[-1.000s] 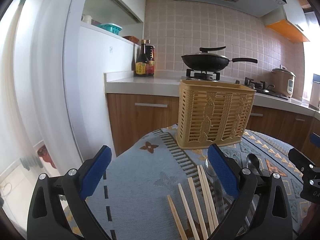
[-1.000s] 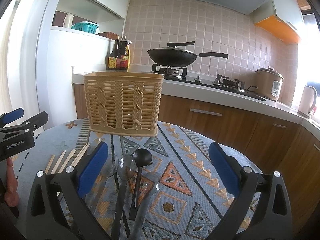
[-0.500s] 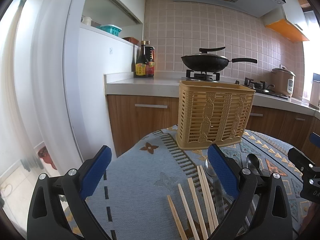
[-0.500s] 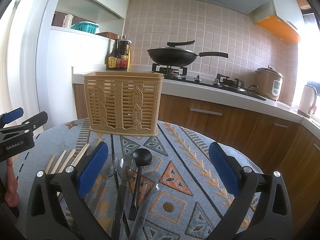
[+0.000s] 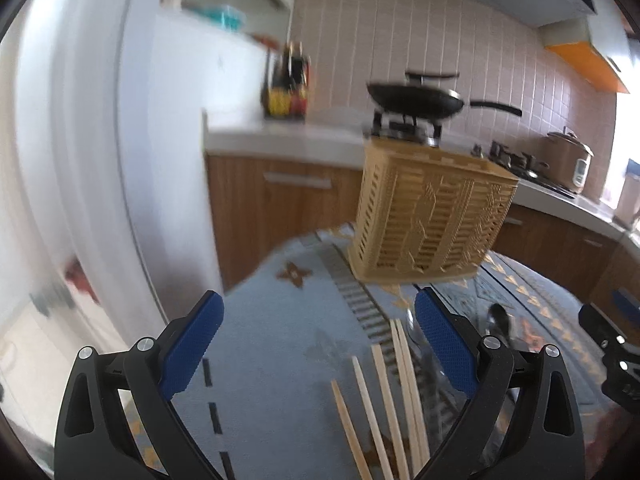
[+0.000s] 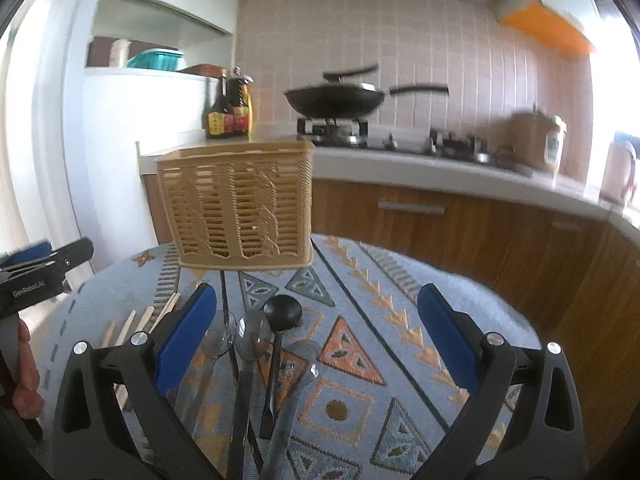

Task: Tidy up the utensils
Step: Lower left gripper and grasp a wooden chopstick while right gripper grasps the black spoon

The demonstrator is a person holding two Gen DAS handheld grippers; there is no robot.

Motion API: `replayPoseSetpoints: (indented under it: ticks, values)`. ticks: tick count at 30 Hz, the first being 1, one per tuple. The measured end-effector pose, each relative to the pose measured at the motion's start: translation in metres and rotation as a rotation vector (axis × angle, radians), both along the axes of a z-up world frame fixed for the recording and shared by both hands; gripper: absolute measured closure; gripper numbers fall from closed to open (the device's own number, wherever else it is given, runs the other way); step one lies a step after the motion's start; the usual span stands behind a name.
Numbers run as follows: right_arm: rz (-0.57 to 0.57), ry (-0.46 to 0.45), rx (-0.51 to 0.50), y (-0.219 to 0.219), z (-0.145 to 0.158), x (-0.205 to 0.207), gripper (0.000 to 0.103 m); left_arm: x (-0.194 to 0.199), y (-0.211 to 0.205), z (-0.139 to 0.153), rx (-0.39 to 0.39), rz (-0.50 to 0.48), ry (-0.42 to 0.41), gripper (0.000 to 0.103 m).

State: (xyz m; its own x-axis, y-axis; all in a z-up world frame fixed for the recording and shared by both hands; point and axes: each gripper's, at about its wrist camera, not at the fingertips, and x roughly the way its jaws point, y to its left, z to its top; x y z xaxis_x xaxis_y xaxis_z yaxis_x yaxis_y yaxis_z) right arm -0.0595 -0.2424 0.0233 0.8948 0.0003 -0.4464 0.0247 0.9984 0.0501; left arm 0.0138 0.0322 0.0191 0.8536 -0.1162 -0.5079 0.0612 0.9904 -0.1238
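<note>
1. Both views blurred and tilted now, sharp and level half a second ago; basket (image 5: 432,216) higher and skewed in the left view.
2. Left gripper (image 5: 318,340) spread wide, empty, above the cloth (image 5: 280,340); right gripper (image 6: 316,330) wide too, empty, over the spoons.
3. Four chopsticks (image 5: 384,392) flat on the cloth, near the basket.
4. Three clear spoons (image 6: 252,336) and one black spoon (image 6: 282,312), side by side, just right of the chopsticks.
</note>
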Motion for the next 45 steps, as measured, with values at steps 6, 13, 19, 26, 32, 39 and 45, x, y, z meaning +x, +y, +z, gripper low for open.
replayPoseSetpoints:
  ticks: [6, 13, 19, 26, 32, 39, 45]
  values:
    - [0.016, 0.084, 0.113, -0.017, 0.027, 0.011, 0.007, 0.029, 0.016, 0.002, -0.046, -0.116, 0.26, 0.027]
    - [0.062, 0.313, 0.076, -0.013, 0.03, 0.043, 0.028, 0.038, 0.013, -0.045, -0.071, -0.188, 0.551, 0.061]
    - [0.105, 0.506, 0.018, 0.002, 0.007, 0.071, 0.053, 0.033, -0.001, -0.058, 0.011, -0.197, 0.588, 0.072]
    - [0.143, 0.684, 0.104, 0.0, -0.028, 0.113, 0.062, 0.026, -0.024, -0.054, 0.199, -0.202, 0.572, 0.082]
    - [0.134, 0.764, 0.18, -0.009, -0.048, 0.148, 0.066, 0.028, -0.015, -0.051, 0.22, -0.204, 0.568, 0.096]
    - [0.098, 0.789, 0.082, 0.011, -0.052, 0.173, 0.068, 0.032, -0.018, -0.053, 0.244, -0.216, 0.555, 0.098]
    - [0.117, 0.809, 0.002, 0.028, -0.055, 0.171, 0.068, 0.031, -0.016, -0.052, 0.224, -0.218, 0.555, 0.098]
